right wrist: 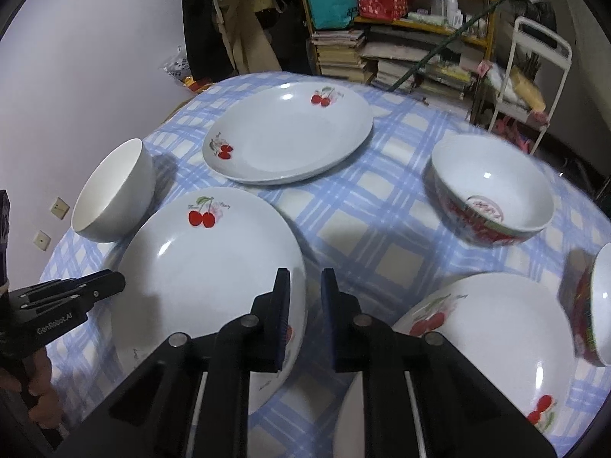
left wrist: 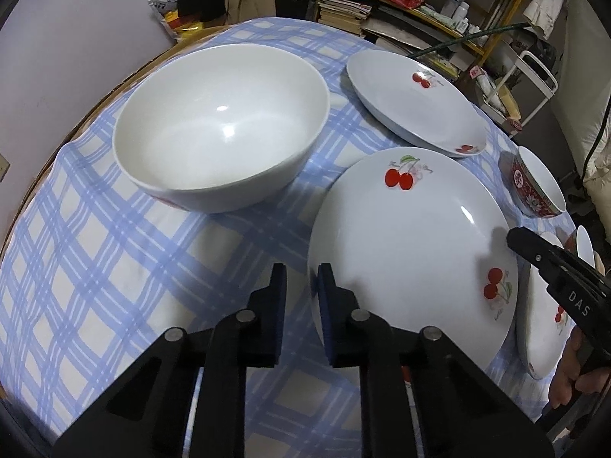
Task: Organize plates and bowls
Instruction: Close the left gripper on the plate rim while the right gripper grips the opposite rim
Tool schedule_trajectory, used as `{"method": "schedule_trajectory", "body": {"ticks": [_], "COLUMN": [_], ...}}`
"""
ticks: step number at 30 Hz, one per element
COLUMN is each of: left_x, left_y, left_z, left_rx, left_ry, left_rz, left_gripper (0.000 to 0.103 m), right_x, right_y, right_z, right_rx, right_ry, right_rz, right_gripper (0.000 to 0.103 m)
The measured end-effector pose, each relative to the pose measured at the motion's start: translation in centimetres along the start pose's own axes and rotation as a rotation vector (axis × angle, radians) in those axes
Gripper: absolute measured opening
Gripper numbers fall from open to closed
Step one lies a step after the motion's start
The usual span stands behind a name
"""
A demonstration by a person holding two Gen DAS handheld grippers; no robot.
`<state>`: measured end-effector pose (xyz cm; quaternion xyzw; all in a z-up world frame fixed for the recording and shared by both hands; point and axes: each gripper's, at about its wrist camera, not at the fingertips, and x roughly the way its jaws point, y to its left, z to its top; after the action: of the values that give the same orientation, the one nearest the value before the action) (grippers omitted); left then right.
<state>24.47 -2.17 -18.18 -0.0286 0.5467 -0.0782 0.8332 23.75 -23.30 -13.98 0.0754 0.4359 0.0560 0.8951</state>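
Note:
A white plate with red cherries (left wrist: 412, 248) (right wrist: 206, 267) lies near me on the blue checked tablecloth (left wrist: 114, 286). My left gripper (left wrist: 301, 271) straddles its left rim, one pad over the plate and one outside. A narrow gap of cloth shows beside the rim, so it stands slightly open. My right gripper (right wrist: 305, 274) straddles the opposite rim the same way, narrowly open. A large white bowl (left wrist: 221, 122) (right wrist: 114, 194) stands to the left. Two more cherry plates lie on the cloth, one far (right wrist: 286, 137) and one near right (right wrist: 496, 343).
A red patterned bowl (right wrist: 492, 191) stands at the right, and another red bowl (right wrist: 595, 305) sits at the right edge. Behind the table are cluttered shelves (right wrist: 420, 19) and a white cart (right wrist: 534, 76). A hand holds each gripper's handle.

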Motion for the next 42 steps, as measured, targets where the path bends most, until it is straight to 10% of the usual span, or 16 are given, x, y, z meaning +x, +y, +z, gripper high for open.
{"method": "schedule_trajectory", "body": {"ticks": [42], "left_x": [-2.8], "left_y": [0.2], "left_z": [-4.4], "left_rx": [0.104], "left_ry": [0.044], "left_rz": [0.098], "left_gripper": [0.008], "right_x": [-2.5], "right_y": [3.8], "right_z": [-4.7], "right_rx": [-0.01], "right_ry": [0.096], "right_rz": [-0.031], "right_gripper": [0.009]}}
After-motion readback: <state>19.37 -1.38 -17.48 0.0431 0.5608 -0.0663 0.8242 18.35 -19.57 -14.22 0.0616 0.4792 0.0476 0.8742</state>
